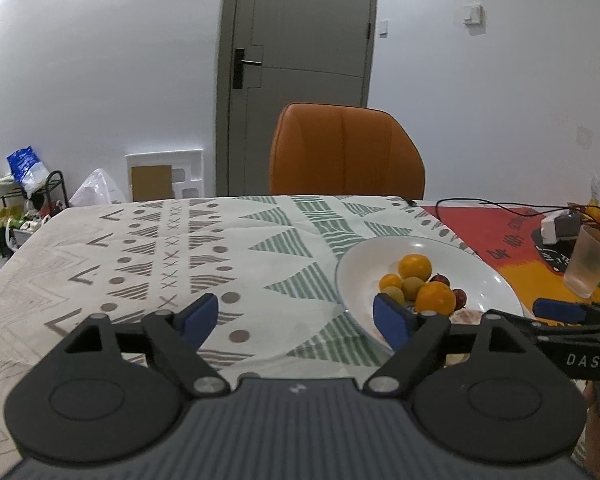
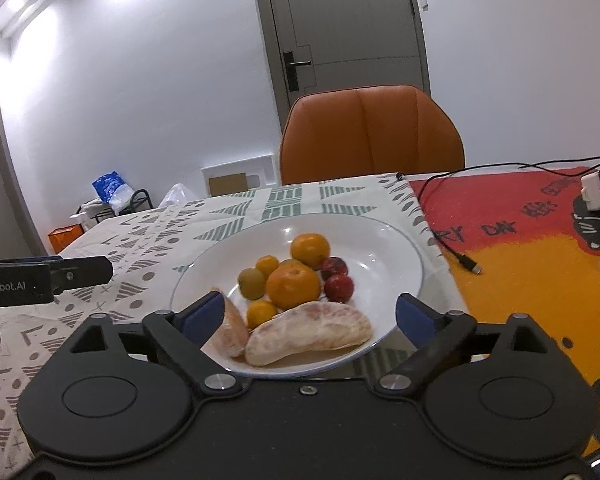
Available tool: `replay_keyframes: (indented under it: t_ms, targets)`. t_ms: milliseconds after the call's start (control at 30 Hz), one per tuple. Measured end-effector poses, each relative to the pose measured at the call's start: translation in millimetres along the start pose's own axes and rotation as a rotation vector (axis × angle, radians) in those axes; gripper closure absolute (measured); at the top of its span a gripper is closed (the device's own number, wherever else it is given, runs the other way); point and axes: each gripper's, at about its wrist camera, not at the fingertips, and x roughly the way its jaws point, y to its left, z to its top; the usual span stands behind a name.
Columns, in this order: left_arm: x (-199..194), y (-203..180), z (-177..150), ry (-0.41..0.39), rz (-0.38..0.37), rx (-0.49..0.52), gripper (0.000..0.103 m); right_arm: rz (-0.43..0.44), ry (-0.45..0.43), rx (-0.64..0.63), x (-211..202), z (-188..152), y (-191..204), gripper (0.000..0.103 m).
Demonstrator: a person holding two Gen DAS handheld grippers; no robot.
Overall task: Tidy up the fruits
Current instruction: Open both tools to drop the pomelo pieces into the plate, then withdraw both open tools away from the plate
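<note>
The right tool (image 2: 308, 318), spread wide and empty, hovers over the pomelo wedge (image 2: 310, 336) at the plate's (image 2: 388, 236) six o'clock; grip it gently. The left tool (image 1: 296, 316) is wide too.

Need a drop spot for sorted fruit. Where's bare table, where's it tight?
Free: patterned cloth left of the plate, back to the chair. Crowded: plate middle, piled with fruit; right side has a cable, a cup and a charger.

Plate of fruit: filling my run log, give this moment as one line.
left gripper open, empty | right gripper open, empty | fruit on plate
</note>
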Motion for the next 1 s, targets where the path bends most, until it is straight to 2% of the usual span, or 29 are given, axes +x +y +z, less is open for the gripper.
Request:
replay_keyframes:
  t_ms: [333,567,1000]
  targets:
    - [-18.3,12.1,-4.6,-0.001,0.02,0.001,0.012,0.051,0.012,-0.021,-8.8,-0.1,23.1,0.0]
    - [-25.5,23.5,-6.5,0.037,0.05,-0.021,0.008,0.072,0.019,-0.023,-13.5,-0.5,36.5,0.0]
    - [-53.6,37.0,-6.0,0.04,0.097,-0.012,0.003,0.121,0.025,-0.036,-29.2,-0.4,55.3,0.0]
